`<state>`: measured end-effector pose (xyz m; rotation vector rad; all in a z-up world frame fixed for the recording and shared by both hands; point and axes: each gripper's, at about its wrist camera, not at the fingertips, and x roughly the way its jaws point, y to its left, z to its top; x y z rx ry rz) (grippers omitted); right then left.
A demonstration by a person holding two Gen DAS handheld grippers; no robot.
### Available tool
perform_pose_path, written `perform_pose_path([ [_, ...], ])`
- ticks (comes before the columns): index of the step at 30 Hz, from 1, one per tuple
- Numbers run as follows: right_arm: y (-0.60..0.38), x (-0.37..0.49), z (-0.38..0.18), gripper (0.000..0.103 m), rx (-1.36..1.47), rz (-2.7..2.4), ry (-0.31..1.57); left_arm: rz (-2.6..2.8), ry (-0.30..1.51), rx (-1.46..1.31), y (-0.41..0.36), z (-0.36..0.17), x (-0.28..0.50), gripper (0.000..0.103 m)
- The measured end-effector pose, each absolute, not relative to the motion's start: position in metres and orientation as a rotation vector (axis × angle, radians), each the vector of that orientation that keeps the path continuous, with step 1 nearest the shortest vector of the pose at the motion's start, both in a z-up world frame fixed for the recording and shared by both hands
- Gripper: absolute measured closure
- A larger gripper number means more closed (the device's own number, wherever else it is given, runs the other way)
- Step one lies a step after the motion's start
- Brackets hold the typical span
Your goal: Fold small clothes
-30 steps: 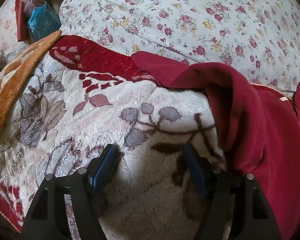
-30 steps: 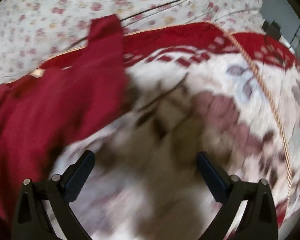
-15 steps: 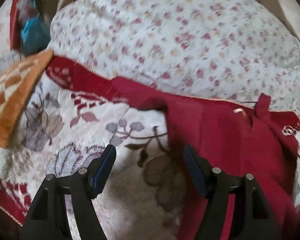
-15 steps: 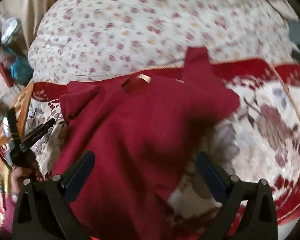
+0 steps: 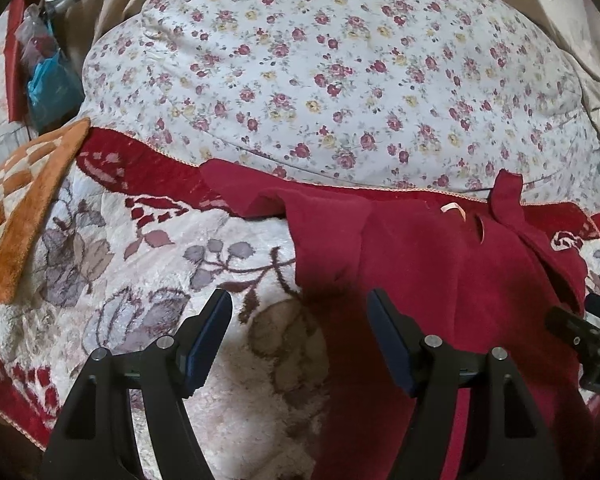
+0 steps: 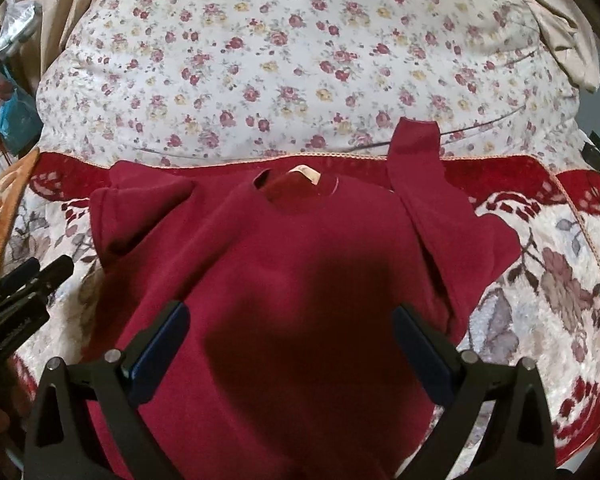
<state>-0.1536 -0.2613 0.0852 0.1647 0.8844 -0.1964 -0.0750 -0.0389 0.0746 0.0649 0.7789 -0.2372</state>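
Since a second ago both my views have pulled back and steadied: the blur is gone, and the red sweater point(image 6: 300, 272) now lies spread before my right gripper point(image 6: 292, 356) rather than bunched at the frame edge. Its hem is cut off beneath my right fingers, and a dark shadow covers the lower chest, so the folds there are hard to read. Fabric is soft, matte fleece; the plush floral blanket point(image 5: 148, 248) beneath is shaggy. Neckline and pale label point(image 6: 308, 174) point away from me toward the flowered quilt point(image 6: 284, 60), long axis running near to far; one sleeve lies folded up past the blanket's edge. My left gripper point(image 5: 300, 340) hovers at the sweater's left border. Both jaws stand wide apart, holding nothing.
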Motion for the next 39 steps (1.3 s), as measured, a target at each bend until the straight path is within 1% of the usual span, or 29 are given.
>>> perform_pose_path([
  [11,-0.273,-0.151,0.078,0.000,0.186,-0.240,0.884,-0.245,0.813,0.087,-0.054,0.068,-0.068,0.054],
  [28,-0.272,-0.145,0.059,0.000,0.212,-0.235,0.925,-0.241,0.781,0.131,-0.062,0.072,-0.068,0.054],
  [39,-0.267,-0.143,0.056,0.000,0.194,-0.228,0.930,-0.236,0.764,0.144,-0.062,0.074,-0.068,0.054],
])
